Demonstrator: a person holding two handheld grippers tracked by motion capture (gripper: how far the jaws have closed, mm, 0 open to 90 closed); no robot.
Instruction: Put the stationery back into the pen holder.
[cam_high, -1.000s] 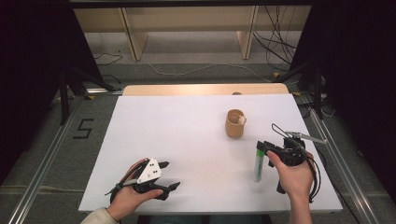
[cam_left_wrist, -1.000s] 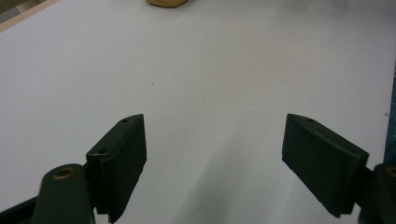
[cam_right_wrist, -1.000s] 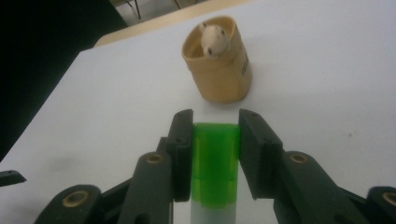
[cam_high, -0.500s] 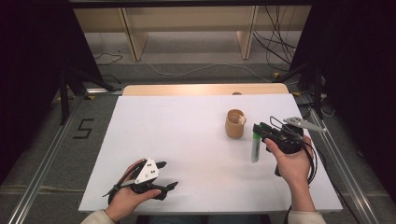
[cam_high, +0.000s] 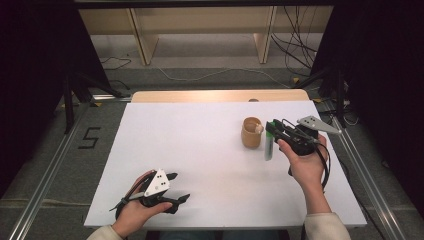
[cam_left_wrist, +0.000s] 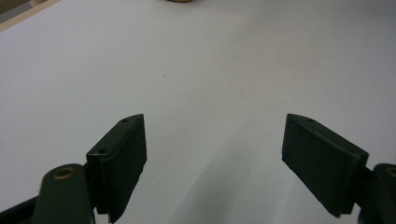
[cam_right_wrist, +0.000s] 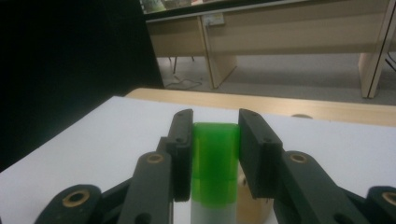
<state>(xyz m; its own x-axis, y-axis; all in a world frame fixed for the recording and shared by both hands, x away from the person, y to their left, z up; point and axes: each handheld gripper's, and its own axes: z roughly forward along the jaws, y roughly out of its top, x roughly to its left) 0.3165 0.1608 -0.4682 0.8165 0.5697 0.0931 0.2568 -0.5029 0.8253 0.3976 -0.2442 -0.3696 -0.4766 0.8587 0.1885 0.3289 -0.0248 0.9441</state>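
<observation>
Right gripper (cam_high: 270, 127): clamping green-capped translucent plastic tube (cam_high: 269, 146) by the cap, right of centre.
Left gripper (cam_high: 176, 189): resting lower left, jaws apart.
Risk: swinging tube clipping small tan wooden cup (cam_high: 251, 132), tipping it.

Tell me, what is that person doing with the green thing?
A person holds a grabbing tool in each hand. The right tool is squeezing the green cap of a tube and holding it upright above the white table, right beside a small wooden cup. The left tool rests open and empty near the table's front edge.
</observation>
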